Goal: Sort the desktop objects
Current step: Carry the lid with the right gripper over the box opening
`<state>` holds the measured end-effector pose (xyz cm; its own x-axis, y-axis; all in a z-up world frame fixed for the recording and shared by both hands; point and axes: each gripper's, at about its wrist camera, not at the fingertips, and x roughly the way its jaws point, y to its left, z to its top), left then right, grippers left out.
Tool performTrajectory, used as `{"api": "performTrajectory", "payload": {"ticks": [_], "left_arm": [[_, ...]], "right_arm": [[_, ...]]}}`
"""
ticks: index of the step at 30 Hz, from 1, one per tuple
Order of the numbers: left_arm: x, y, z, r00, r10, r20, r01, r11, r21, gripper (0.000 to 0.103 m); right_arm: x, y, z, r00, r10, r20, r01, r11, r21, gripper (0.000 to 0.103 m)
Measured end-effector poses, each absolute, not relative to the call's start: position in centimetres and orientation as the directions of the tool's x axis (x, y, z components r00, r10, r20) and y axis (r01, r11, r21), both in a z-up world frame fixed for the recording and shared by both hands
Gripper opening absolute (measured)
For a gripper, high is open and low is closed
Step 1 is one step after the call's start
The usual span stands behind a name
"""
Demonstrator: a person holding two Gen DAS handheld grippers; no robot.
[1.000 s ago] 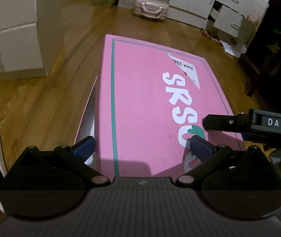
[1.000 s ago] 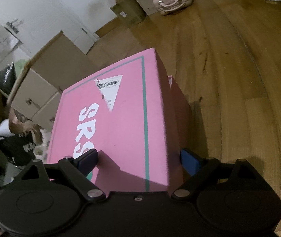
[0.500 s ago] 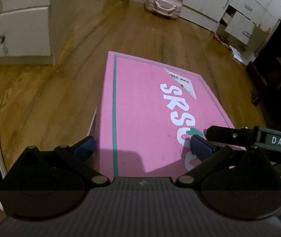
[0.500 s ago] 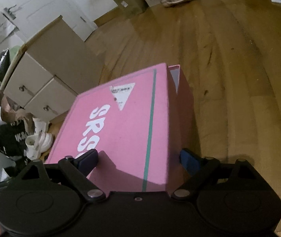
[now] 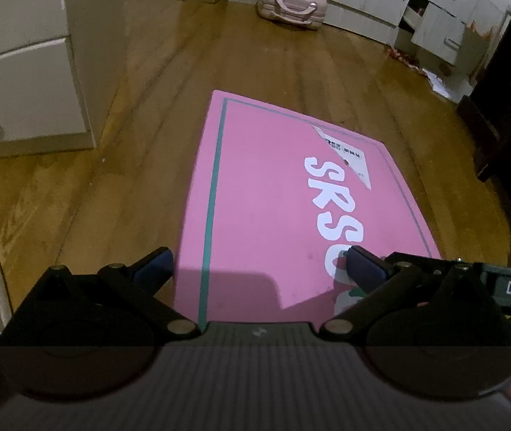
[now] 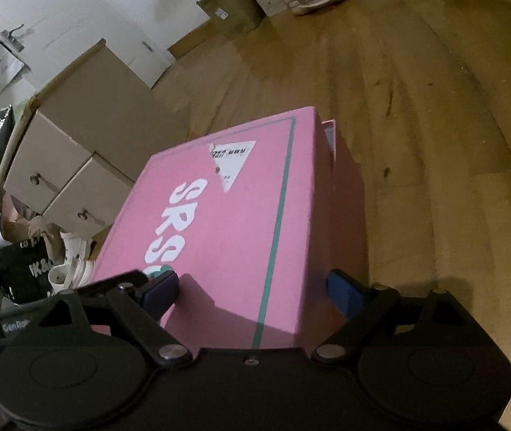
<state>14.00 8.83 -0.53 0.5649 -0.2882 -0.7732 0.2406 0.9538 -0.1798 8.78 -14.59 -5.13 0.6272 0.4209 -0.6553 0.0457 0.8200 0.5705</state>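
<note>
A big pink box (image 5: 284, 215) lies on the wooden floor (image 5: 147, 143), filling the middle of both views. The left gripper (image 5: 257, 264) is spread wide at the box's near edge, at 6 o'clock. The right gripper (image 6: 252, 287) is spread wide too, one finger on each side of the box's corner. Whether the fingers touch the box is hard to tell. The white letters run under the grippers and are cut off. A small pink suitcase (image 5: 293, 5) sits far off at 12 o'clock.

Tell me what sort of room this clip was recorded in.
Probably a bedroom or storage room in a home, not a desk setup: a pink box sits on a wooden floor, with drawer units along the walls and a small suitcase beyond.
</note>
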Motion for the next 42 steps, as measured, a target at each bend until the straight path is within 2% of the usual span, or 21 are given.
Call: {"api": "performTrajectory", "payload": {"ticks": [14,32,42], "left_arm": [[15.4,10.0,-1.5,0.575,-0.327,-0.750,0.219,0.945,-0.244,0.103],[15.0,9.0,-2.3,0.620,-0.250,-0.744,0.139,0.968,-0.209,0.103],[15.3,9.2,-2.9,0.639,-0.225,-0.736,0.086,0.971,-0.222,0.103]], "right_arm": [[8.7,-13.9,-4.8,0.676,0.390,-0.625,0.001,0.848,0.530,0.093],[8.8,-13.0,-5.3,0.667,0.364,-0.650,-0.007,0.875,0.483,0.090],[8.7,-12.8,-5.7,0.696,0.347,-0.628,-0.002,0.876,0.482,0.090]]}}
